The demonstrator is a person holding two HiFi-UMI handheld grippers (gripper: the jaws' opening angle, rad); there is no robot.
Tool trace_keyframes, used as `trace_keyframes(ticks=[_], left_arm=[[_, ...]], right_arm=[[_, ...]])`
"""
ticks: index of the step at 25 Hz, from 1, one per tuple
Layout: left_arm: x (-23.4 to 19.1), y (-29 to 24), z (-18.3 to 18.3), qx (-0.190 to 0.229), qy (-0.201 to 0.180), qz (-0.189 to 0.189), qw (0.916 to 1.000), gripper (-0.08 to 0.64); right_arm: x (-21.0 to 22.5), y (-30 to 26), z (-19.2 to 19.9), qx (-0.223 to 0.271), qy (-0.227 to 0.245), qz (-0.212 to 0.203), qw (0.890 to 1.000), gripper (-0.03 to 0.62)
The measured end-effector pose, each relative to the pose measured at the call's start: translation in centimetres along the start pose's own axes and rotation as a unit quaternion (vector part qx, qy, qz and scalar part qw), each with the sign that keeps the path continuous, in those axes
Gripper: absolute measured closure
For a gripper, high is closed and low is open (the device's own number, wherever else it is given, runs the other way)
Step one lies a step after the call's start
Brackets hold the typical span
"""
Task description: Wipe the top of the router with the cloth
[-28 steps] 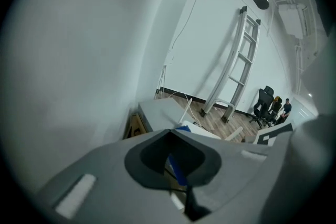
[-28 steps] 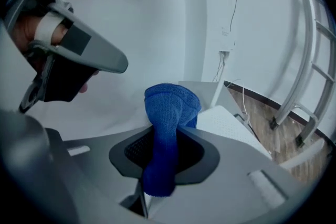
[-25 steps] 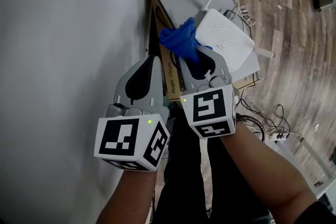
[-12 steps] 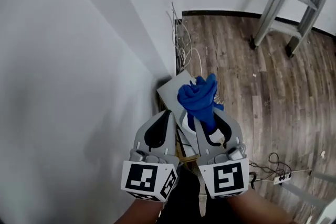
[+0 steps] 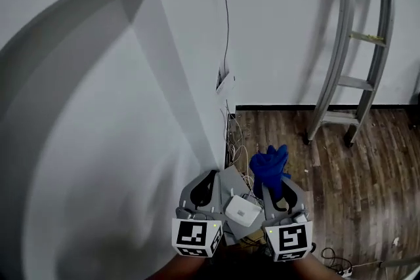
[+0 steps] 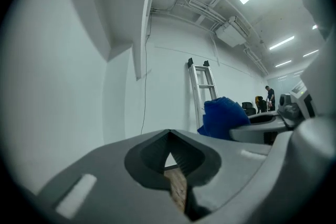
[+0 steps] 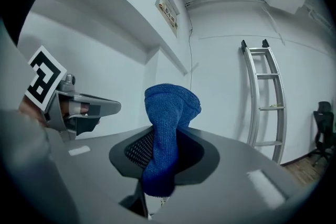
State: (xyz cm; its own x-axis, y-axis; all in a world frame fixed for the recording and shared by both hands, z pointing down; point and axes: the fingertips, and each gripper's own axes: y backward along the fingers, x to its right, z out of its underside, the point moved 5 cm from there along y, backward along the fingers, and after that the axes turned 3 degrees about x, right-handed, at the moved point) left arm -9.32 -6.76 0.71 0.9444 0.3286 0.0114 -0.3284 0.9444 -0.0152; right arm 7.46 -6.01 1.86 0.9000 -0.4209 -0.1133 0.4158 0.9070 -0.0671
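While the left gripper (image 5: 204,183) rides idle, its jaws pressed together on nothing, the router (image 5: 243,210) sits low between the two pairs of jaws, touched by neither. Right gripper (image 5: 284,188) pinches the blue cloth (image 5: 270,167) tight, the bunch standing proud past its jaw tips, probably so a loose wad is ready for wiping. Both grippers point forward, side by side.

Your cloth (image 5: 270,169) is blue and knit-textured. It is bunched and stands upright, pinched between the jaws of your right gripper (image 7: 164,157), with its folded top free above them and a short tail below. The router (image 5: 243,210) is a flat white box lying top-up near the wall, just left of the cloth and not touching it.
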Motion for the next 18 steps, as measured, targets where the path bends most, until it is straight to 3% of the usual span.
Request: trace_keyframes(ticks=[3,6,18], left_arm=[[0.5,0.2,-0.6,-0.004,-0.003,-0.002,1.0,0.56],[1.2,-0.1,-1.1,-0.003,-0.004,0.001,1.0,0.56],[1.1,0.2,-1.8,0.0,-0.005,-0.007,1.0,0.56]], right_arm=[[1.1,-0.6,-1.7,0.02,0.028,0.018,0.999,0.477],[1.2,-1.0,-2.9,0.031,0.023,0.019,0.999,0.479],[-2.0,-1.5,-5.3,0.053,0.006,-0.037,0.998,0.48]])
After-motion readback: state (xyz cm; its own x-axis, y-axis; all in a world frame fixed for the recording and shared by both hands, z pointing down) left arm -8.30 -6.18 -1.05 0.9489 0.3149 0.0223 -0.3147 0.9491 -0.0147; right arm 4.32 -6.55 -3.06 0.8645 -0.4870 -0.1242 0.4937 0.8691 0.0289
